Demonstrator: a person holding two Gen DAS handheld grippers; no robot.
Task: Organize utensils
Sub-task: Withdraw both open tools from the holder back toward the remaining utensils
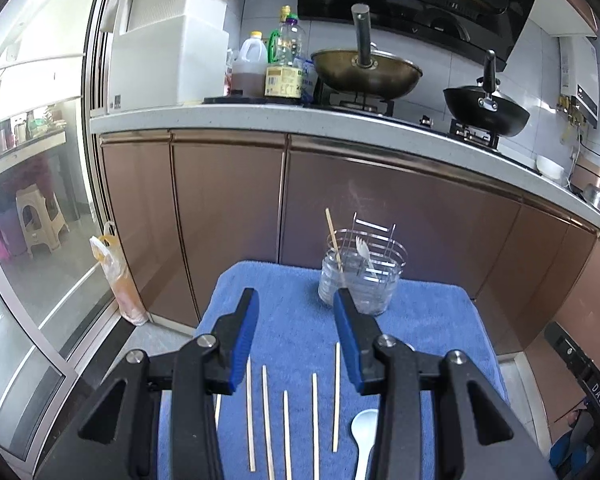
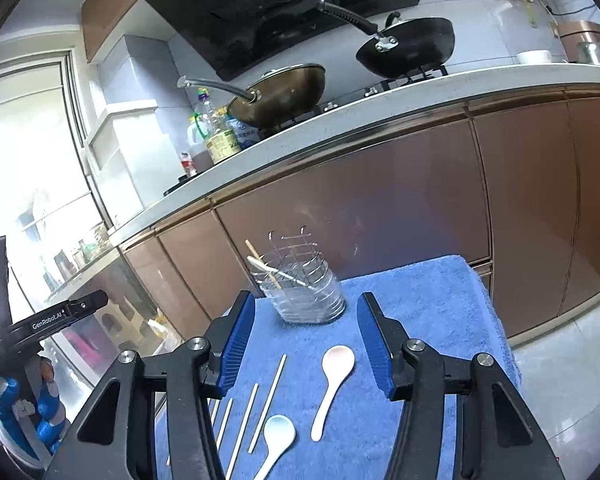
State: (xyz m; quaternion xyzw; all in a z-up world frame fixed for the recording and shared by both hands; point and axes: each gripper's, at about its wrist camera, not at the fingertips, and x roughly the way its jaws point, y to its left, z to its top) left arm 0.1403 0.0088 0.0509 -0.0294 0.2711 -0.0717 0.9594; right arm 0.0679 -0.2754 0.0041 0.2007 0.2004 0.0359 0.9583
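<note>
Blue terry towel (image 1: 300,320) covered the small table edge to edge, soft nap, rounded far corners. Wire utensil holder (image 1: 362,276) with a clear ribbed plastic liner stood near the towel's far edge, holding one chopstick (image 1: 333,240) tilted left and a white plastic fork (image 1: 365,258). Bare towel lay between holder and the loose utensils. Wooden chopsticks (image 1: 284,420), thin and pale, lay roughly parallel by the near edge; pale blue spoon (image 2: 278,436) just right of them, pinkish-white spoon (image 2: 334,380) further right, apart. Left gripper (image 1: 296,320) hovered above the chopsticks, jaws wide apart, holding nothing. Right gripper (image 2: 306,332) was likewise spread wide, empty, over the spoons.
</note>
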